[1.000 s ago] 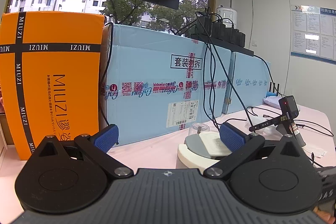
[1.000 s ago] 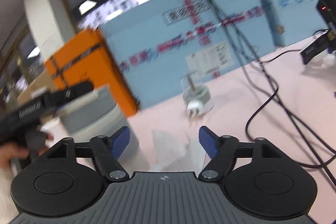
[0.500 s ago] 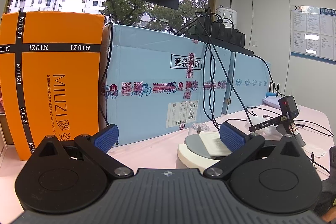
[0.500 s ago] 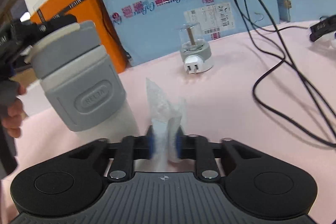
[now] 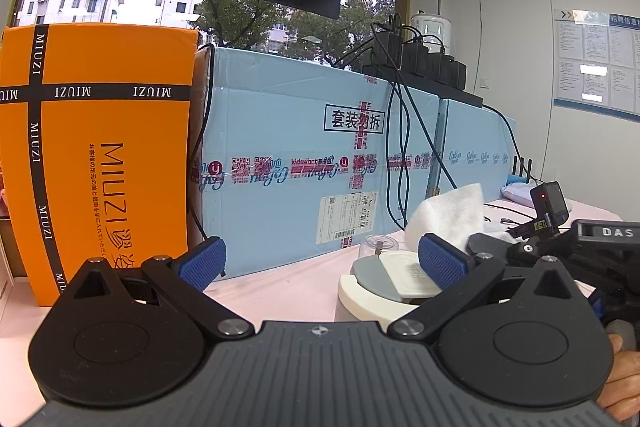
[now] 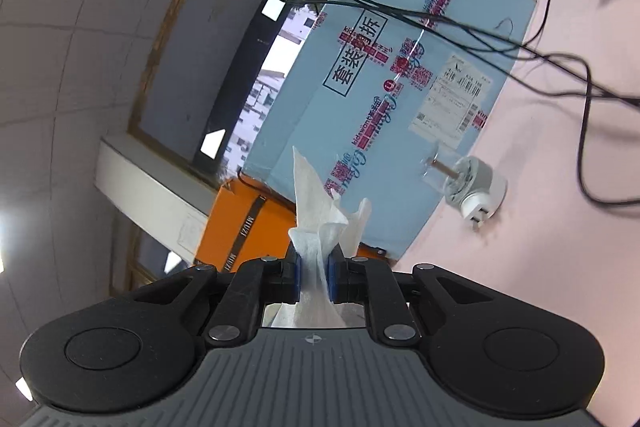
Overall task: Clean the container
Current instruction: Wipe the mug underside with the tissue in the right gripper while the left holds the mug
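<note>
While the right gripper (image 6: 313, 277) pinches a white tissue (image 6: 320, 223), the left gripper (image 5: 320, 261) stands wide with nothing between its pads.

Container (image 5: 384, 287), white body with grey-and-white lid, sits on the pink tabletop (image 5: 288, 291) low between the left gripper's fingers, nearer the right blue pad (image 5: 442, 261), which overlaps its lid; contact cannot be told. From the left wrist view the tissue shows just above and behind that pad, over the container's right side. Right wrist view is rolled hard; tissue stands up from the closed jaws. Small clear-domed plug device (image 6: 466, 183) rests on the tabletop before the blue carton (image 5: 304, 167); orange box (image 5: 96, 155) to its left.
</note>
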`<state>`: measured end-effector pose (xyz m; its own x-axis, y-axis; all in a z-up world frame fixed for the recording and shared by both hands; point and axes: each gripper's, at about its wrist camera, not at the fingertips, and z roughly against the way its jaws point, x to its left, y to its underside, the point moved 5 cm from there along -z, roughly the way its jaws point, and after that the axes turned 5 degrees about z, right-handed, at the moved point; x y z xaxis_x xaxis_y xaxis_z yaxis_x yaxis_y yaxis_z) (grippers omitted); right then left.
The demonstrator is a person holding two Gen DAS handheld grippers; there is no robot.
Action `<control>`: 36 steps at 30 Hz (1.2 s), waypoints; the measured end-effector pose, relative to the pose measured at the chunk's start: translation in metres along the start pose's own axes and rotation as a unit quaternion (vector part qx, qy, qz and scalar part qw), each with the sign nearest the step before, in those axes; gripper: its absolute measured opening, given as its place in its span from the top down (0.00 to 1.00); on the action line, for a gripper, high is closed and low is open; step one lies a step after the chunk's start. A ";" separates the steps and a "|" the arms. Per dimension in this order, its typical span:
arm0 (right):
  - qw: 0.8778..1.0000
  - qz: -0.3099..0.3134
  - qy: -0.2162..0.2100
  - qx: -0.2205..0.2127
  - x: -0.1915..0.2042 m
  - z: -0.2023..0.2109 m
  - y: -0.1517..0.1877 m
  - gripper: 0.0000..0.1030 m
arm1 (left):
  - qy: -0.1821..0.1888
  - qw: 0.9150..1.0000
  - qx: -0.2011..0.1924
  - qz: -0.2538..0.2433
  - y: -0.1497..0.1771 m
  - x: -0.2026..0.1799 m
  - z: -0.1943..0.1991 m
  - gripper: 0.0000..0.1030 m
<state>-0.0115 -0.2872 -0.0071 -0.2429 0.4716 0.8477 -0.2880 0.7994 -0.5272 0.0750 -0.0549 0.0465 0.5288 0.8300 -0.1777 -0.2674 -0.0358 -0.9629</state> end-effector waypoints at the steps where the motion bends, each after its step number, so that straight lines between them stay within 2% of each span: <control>1: 1.000 -0.022 -0.004 -0.004 -0.004 -0.003 0.001 0.89 | 0.000 1.000 0.000 0.000 0.000 0.000 0.000 0.00; 4: 0.997 -0.069 -0.011 -0.011 -0.012 -0.011 0.008 0.89 | 0.002 1.000 0.001 0.001 0.000 -0.001 -0.001 0.00; 9: 0.996 -0.091 0.013 -0.018 -0.023 -0.017 0.020 0.89 | 0.004 1.000 0.001 -0.004 0.000 -0.003 0.000 0.00; 15: 0.995 -0.060 0.073 -0.005 -0.033 -0.022 0.033 0.89 | 0.005 1.000 0.002 0.000 0.000 -0.002 -0.001 0.00; 18: 0.995 -0.079 0.067 -0.006 -0.038 -0.021 0.034 0.89 | 0.005 1.000 0.001 -0.001 0.000 -0.002 -0.001 0.00; 21: 0.994 -0.100 0.033 -0.023 -0.033 -0.015 0.030 0.89 | 0.005 1.000 0.001 -0.001 0.001 -0.002 0.000 0.00; 26: 0.996 -0.080 0.011 -0.041 -0.015 -0.013 0.020 0.89 | 0.005 1.000 0.000 -0.004 0.001 -0.004 0.001 0.00; 31: 0.996 -0.065 0.050 -0.026 -0.025 -0.022 0.029 0.89 | 0.004 1.000 0.001 -0.004 0.001 -0.004 0.000 0.00; 36: 0.996 -0.005 0.081 -0.024 -0.022 -0.020 0.033 0.88 | 0.005 1.000 0.000 -0.006 0.001 -0.005 0.001 0.00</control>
<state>0.0031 -0.2639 -0.0419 -0.0856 0.5136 0.8537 -0.2432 0.8202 -0.5178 0.0716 -0.0587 0.0466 0.5397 0.8251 -0.1673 -0.2603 -0.0254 -0.9652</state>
